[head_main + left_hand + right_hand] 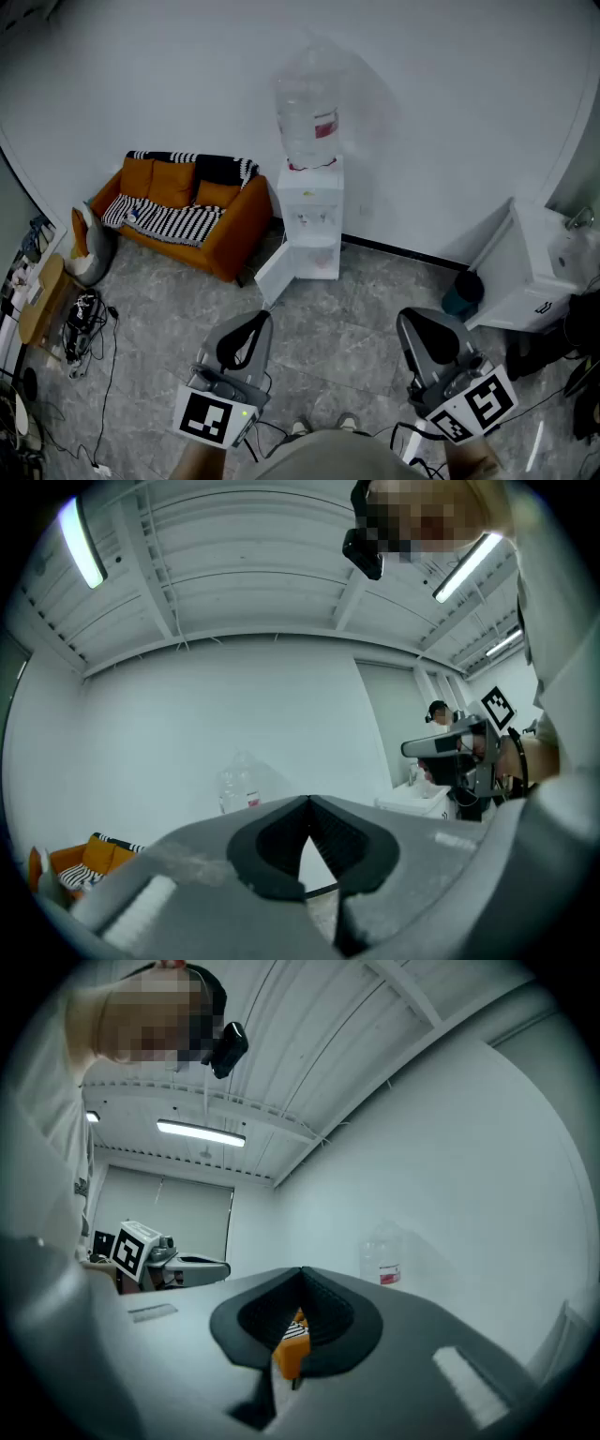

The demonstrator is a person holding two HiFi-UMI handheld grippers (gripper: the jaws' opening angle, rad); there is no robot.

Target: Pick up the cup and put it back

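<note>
1. Well, the person stands facing a plain white wall [422,112], with both claws held out level in front of the body, side by side and well apart
2. The left claw [246,330] has its two jaws brought together at the tips, and nothing is caught between them; there is only a narrow wedge-shaped gap below the point where they meet
3. The right claw [431,336] is closed the same way, tips meeting and empty, and a bit of the orange sofa [291,1356] shows through the small gap under its tips
4. Straight ahead against the wall stands a white water dispenser [311,220] with a big clear bottle [307,112] upside down on top
5. The dispenser's low cabinet door [277,272] hangs open, swung out to the left
6. The sofa sits just beside the dispenser on its left, angled out from the wall, with a black-and-white striped blanket [173,223] spread over the seat
7. Off to the right is a white counter [525,272] with a basin in it, and a dark teal bin [461,292] stands on the floor just beside its near corner
8. At the far left edge there is a wooden table [39,302], with a tangle of cables [82,328] next to it on the grey stone-patterned floor [159,300]
9. As for the cup, I can't pick it out anywhere from here, and neither claw has hold of it
</note>
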